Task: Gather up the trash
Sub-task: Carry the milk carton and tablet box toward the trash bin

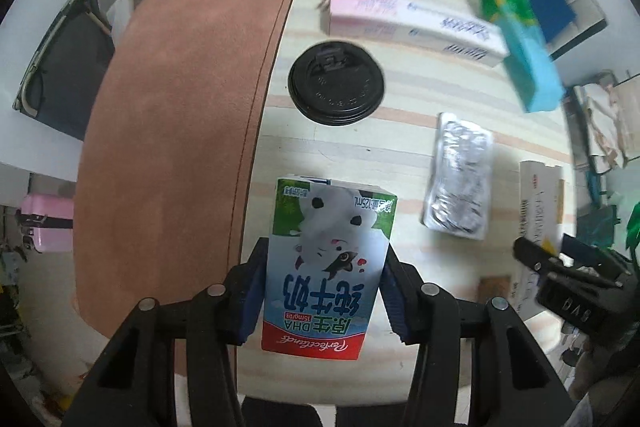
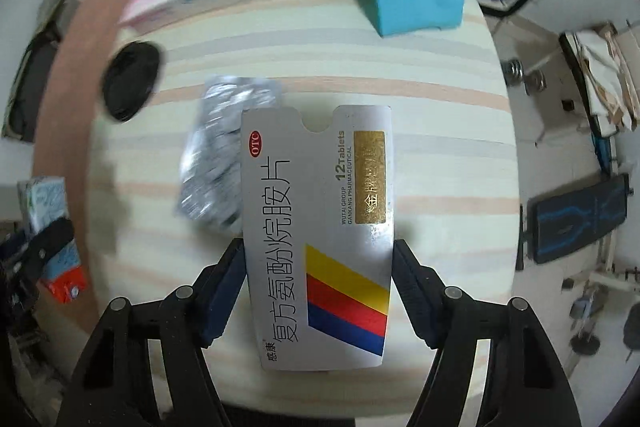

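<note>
Left tongs (image 1: 322, 279) clamp milk carton (image 1: 328, 259); right tongs (image 2: 318, 283) clamp pill box (image 2: 320, 239).

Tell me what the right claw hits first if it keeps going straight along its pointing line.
The right claw points down at the striped tabletop, gripping the tablet box. The box's far end would probably touch bare tabletop first, just beside the foil blister pack. Depth is unclear.

A small milk carton (image 1: 328, 267) and a silver tablet box (image 2: 320, 239) hung above the striped tabletop (image 1: 360, 155); a foil blister pack (image 1: 460, 183) and black cup lid (image 1: 336, 83) lay flat.
</note>
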`<state>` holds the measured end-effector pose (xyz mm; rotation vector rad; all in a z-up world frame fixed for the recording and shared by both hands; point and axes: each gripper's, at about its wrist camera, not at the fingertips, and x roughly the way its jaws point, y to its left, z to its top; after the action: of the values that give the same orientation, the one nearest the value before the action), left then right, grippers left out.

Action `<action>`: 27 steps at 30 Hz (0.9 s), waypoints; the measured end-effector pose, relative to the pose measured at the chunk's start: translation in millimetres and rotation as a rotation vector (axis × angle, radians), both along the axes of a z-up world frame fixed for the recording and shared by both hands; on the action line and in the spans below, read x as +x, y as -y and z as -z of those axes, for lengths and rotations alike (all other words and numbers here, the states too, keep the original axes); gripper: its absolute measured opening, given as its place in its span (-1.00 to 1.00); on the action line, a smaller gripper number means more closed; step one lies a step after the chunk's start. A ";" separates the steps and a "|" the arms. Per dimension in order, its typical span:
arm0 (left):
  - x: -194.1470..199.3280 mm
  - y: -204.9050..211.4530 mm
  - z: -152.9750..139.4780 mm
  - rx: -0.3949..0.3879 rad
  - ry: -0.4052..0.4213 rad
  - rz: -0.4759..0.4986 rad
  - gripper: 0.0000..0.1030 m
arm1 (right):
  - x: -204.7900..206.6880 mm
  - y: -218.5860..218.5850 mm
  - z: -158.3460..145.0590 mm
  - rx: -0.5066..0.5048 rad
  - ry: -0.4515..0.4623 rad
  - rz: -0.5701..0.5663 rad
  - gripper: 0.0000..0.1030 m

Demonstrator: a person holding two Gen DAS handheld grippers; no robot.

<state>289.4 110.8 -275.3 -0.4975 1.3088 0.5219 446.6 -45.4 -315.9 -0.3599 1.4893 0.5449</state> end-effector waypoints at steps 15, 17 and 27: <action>-184.1 12.7 -28.4 -0.082 0.168 0.071 -0.07 | -219.1 45.5 -67.7 0.229 0.077 0.096 0.43; -213.9 14.2 -14.5 -0.108 0.157 0.071 -0.07 | -259.9 53.6 -59.3 0.231 0.058 0.118 0.43; -280.7 25.9 125.7 -0.316 0.032 -0.002 -0.07 | -371.3 84.3 110.8 0.175 -0.209 0.224 0.43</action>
<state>8.7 84.8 -401.0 -0.7650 1.3665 0.3068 75.3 -129.7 -426.6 0.0028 1.6439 0.5401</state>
